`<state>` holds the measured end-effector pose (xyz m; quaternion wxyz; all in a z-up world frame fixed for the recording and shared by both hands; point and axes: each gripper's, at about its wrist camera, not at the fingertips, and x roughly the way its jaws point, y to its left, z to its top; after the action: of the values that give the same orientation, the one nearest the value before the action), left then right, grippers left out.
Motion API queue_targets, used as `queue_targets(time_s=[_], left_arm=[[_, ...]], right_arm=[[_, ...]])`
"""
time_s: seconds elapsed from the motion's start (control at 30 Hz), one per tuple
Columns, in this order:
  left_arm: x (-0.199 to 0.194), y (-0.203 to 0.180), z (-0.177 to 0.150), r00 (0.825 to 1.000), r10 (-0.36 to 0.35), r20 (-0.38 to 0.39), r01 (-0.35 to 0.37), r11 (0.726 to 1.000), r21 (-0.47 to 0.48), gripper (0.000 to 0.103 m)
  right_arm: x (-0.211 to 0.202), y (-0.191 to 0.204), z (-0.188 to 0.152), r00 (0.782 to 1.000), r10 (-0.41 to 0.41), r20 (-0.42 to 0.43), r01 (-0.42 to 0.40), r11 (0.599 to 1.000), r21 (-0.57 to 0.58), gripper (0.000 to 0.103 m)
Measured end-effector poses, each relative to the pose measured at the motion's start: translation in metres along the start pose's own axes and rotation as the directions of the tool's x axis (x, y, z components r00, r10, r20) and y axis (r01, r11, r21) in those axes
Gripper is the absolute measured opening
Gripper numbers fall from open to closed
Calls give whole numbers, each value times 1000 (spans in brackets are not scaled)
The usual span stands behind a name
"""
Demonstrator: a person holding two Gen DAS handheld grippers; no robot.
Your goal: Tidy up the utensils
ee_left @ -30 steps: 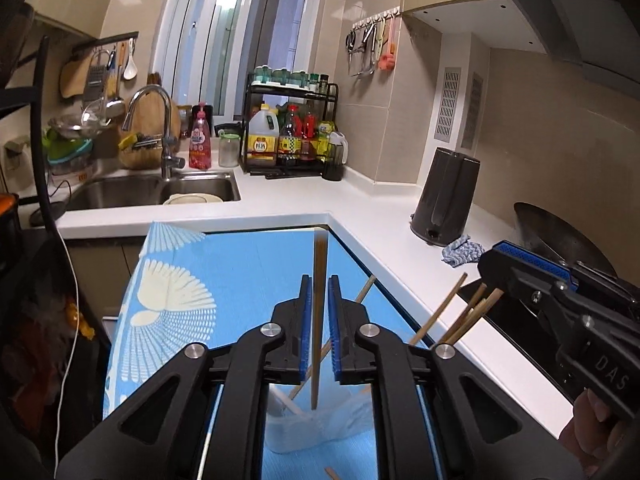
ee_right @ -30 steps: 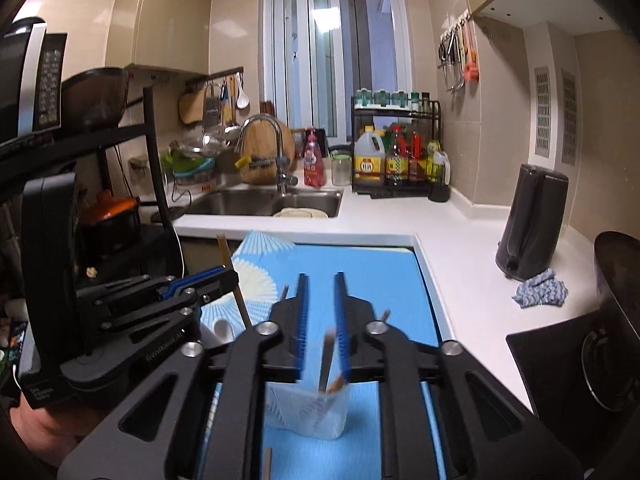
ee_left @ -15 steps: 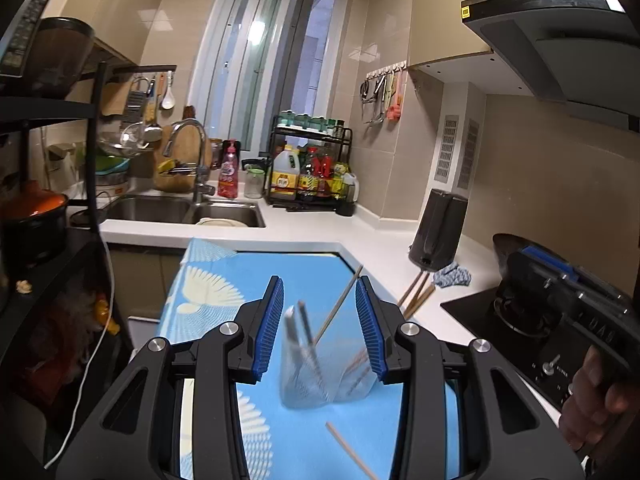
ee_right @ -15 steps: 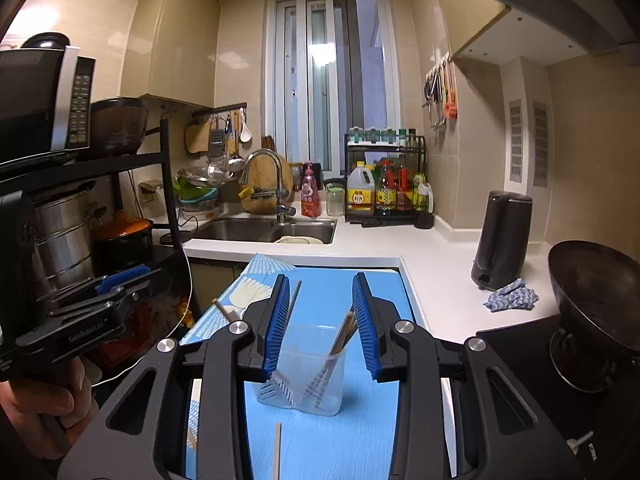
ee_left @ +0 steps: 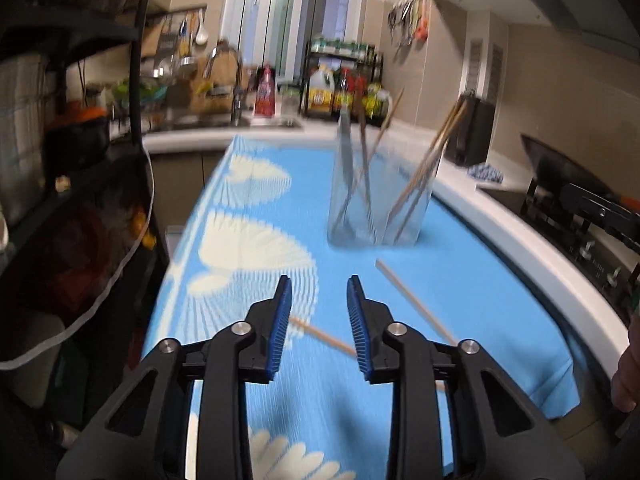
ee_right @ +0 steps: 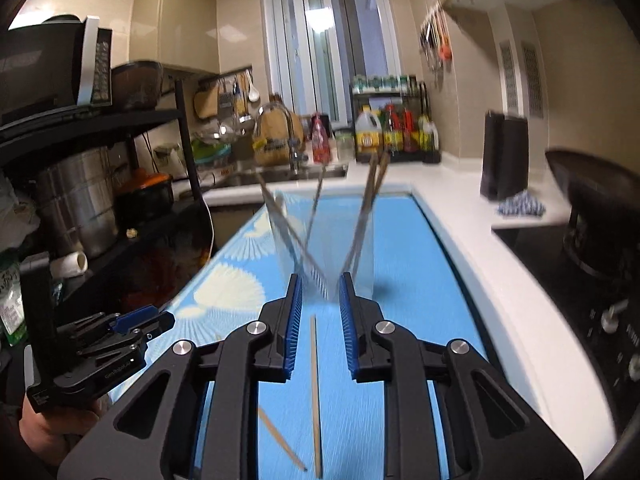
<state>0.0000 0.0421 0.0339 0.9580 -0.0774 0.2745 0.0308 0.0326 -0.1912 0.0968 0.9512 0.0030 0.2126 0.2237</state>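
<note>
A clear plastic cup (ee_left: 378,196) stands on the blue patterned mat (ee_left: 256,208) and holds several wooden chopsticks; it also shows in the right wrist view (ee_right: 326,248). Two loose chopsticks lie on the mat: one (ee_left: 416,304) and another (ee_left: 320,334) in the left wrist view, and one (ee_right: 315,396) and another (ee_right: 280,440) in the right wrist view. My left gripper (ee_left: 318,292) is open and empty, low over the mat above a loose chopstick. My right gripper (ee_right: 320,288) is open and empty, a loose chopstick lying between its fingers. The left gripper also shows in the right wrist view (ee_right: 132,324).
A white counter (ee_right: 500,272) runs along the right with a black kettle (ee_right: 502,156), a blue cloth (ee_right: 520,204) and a stove with a wok (ee_right: 592,192). A black rack (ee_right: 100,184) with pots stands on the left. The sink (ee_right: 288,170) is at the back.
Both grippers have opened and let chopsticks drop into the cup. Both have since come down low over the mat, toward the loose chopsticks in front of the cup.
</note>
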Motion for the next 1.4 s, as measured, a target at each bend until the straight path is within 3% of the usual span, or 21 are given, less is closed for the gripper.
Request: queue_targets(time_s=[0.13,0.23,0.4,0.53,0.63,0.87,1.03,1.17,1.33,1.4], left_arm=[[32,9,-17,988,-75,-132,61,992,-107,25],[49,11,-23,977,-110,-181,83,985,-154,26],[67,1,-34,961,-146,-236,99,974,-202,37],[77,-12,-33,959,-121,-257,75,981,-180,43],[81,-26,-32,962,-61,-265,31,993,-116,46],[90,-45,-28,963,52,-265,-57,998,-11,45],[93,-42,-26,961,89,-262,-90,996,10,27],[93,-33,-24,961,93,-261,-96,995,0,18],[95,-22,-18,960,100,-262,-107,994,-13,11],[95,-17,-14,959,113,-258,-121,993,-15,2]], right_arm=[[32,-3,-49,987,16,-159,-13,1000,23,22],[51,1,-78,967,28,-252,-28,1000,3,31],[67,2,-100,954,7,-301,-12,1000,-14,33],[72,0,-109,944,-3,-330,-6,1000,-27,33],[72,0,-114,940,-5,-341,-7,999,-34,33],[68,-2,-115,942,-17,-336,5,999,-38,32],[67,-4,-115,941,-19,-338,7,999,-35,30],[65,-4,-114,941,-21,-338,10,999,-35,29],[65,-6,-115,940,-19,-341,11,1000,-26,22],[64,-6,-115,939,-20,-344,12,1000,-26,18]])
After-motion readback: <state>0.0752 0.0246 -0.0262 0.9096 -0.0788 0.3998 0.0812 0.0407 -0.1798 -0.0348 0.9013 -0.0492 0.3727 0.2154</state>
